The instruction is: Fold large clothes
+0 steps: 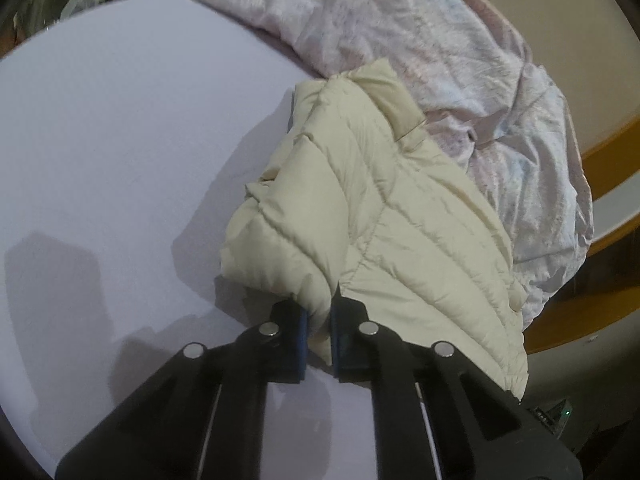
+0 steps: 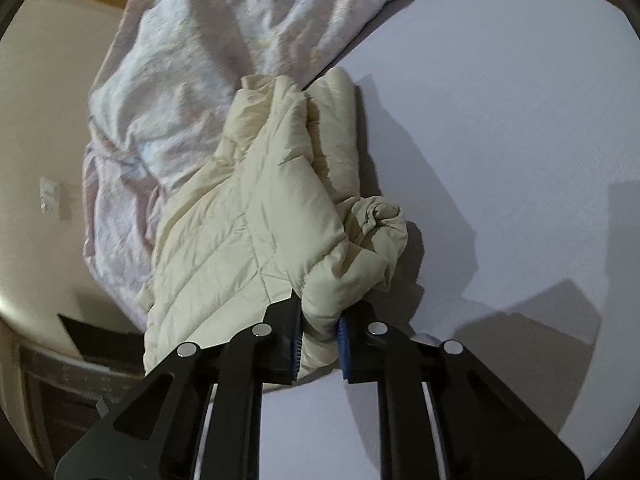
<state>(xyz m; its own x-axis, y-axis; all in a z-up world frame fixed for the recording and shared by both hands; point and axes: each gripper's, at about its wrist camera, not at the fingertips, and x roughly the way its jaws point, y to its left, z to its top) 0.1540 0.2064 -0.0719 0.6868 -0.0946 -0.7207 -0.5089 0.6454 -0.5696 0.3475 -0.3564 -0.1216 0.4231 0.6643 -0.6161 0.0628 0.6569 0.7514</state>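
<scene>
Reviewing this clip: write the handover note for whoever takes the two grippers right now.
Left gripper: shut on a bunched edge of the cream puffer jacket.
Right gripper: shut on another bunched part of the same jacket.
Jacket lies partly on the white table, partly over the crumpled pink sheet behind it.
Done: both grips taken, jacket gathered lengthwise.
Left: lay it flat, finish folding, release.
</scene>
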